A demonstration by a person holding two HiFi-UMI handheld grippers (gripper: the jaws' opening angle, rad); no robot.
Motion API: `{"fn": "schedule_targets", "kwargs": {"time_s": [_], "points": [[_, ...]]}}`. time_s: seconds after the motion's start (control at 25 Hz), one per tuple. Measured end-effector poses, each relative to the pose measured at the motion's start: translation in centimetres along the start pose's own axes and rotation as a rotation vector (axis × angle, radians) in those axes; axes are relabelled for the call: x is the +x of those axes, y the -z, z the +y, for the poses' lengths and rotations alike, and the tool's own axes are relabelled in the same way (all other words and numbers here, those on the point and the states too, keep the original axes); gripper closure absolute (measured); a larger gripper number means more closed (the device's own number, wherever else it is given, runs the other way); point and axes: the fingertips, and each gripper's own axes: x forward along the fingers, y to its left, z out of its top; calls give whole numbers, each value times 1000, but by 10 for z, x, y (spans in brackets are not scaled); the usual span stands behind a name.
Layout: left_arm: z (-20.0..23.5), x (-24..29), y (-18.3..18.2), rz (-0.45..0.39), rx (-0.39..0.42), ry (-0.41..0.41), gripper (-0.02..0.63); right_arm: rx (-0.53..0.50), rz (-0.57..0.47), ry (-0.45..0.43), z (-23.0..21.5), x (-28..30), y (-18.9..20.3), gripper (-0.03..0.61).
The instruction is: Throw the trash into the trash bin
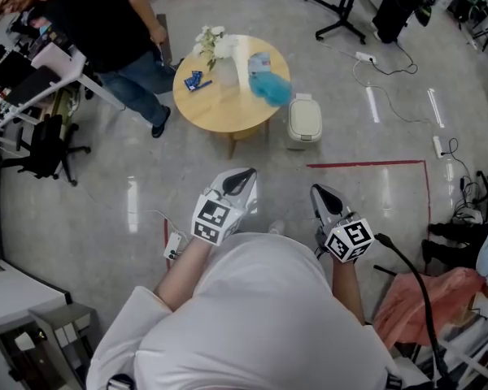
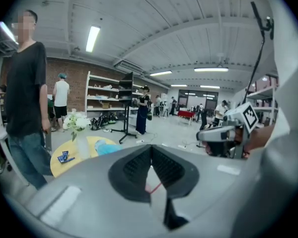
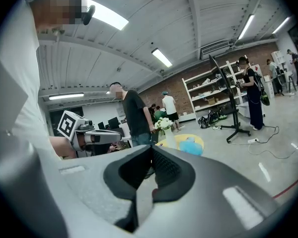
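Trash (image 1: 272, 89): crumpled light-blue wad, upper centre of frame, at right edge of round wooden desk (image 1: 220, 108).
Bin (image 1: 304, 121): pale, lidded, just right of desk.
Left gripper (image 1: 244, 177), right gripper (image 1: 322, 193): lower centre, jaws pressed together, nothing between them, well apart from desk.

Bin (image 1: 304, 120): cream, rounded-square, lid down, upright on floor, touching or just beside round table (image 1: 220, 108), on its right in head view. Trash: crumpled blue wad (image 1: 274, 90) at table's right edge, near bin. Small blue wrappers (image 1: 196, 80) lie flat on table's left side, well apart from wad.
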Motion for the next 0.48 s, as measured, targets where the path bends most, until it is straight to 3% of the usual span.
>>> {"fn": "schedule_targets", "kwargs": {"time_s": [0.48], "points": [[-35,28,8,30,-27,-56,607,-14,46,-32,-46,-37,11,578]]}}
